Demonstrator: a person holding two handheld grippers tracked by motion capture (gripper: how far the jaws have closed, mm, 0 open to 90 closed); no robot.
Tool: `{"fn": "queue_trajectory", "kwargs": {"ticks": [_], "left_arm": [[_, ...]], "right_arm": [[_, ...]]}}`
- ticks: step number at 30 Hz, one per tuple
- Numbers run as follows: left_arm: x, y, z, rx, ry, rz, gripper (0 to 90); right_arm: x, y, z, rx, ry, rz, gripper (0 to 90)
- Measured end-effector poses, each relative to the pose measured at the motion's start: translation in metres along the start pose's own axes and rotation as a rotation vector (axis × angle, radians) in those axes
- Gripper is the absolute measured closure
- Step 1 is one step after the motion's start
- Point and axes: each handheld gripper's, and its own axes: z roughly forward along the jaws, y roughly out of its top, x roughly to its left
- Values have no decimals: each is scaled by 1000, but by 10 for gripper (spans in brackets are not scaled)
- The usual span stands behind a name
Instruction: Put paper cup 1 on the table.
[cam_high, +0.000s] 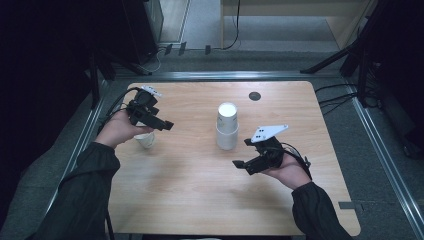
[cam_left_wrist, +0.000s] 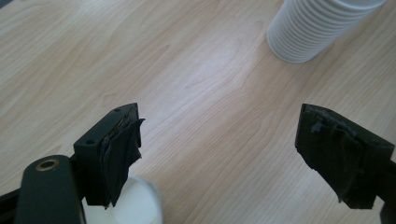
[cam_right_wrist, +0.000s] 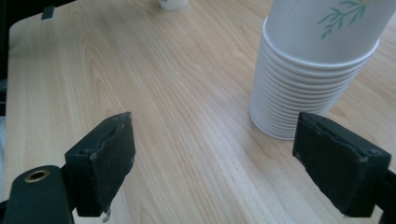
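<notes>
A stack of white paper cups (cam_high: 227, 126) stands upside down in the middle of the wooden table (cam_high: 200, 175). A single white cup (cam_high: 145, 140) stands upright at the left, just below my left gripper (cam_high: 162, 124). That gripper is open, its jaws wide apart with nothing between them, and the cup's rim (cam_left_wrist: 140, 203) shows under its left jaw. The stack (cam_left_wrist: 317, 28) lies ahead of it. My right gripper (cam_high: 242, 159) is open too, just right of the stack (cam_right_wrist: 313, 65), with bare table between its jaws. The single cup (cam_right_wrist: 173, 3) sits far across.
A dark round cable hole (cam_high: 255, 96) is set in the table's far side. A grey tag (cam_high: 350, 205) lies near the front right corner. Metal rails run along the table's sides, with dark stands and cables on the floor beyond.
</notes>
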Motion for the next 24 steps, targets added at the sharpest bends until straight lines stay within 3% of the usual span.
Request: {"fn": "queue_trajectory", "kwargs": {"ticks": [4, 7, 10, 13, 16, 24], "left_arm": [[-11, 0, 6, -12, -19, 13, 147], [-18, -3, 11, -24, -34, 12, 149], [-26, -6, 17, -36, -59, 14, 149], [-32, -11, 21, -52, -86, 14, 149], [-39, -16, 24, -64, -94, 24, 150], [-51, -29, 24, -90, -111, 37, 152]], "right_arm": [[-2, 2, 0, -1, -30, 15, 134], [-5, 4, 0, 2, -11, 49, 151], [-5, 5, 0, -9, -4, 25, 220], [-5, 7, 0, -19, -14, 23, 228], [-8, 11, 0, -27, -8, 28, 287], [-25, 25, -4, -61, -12, 37, 322]]}}
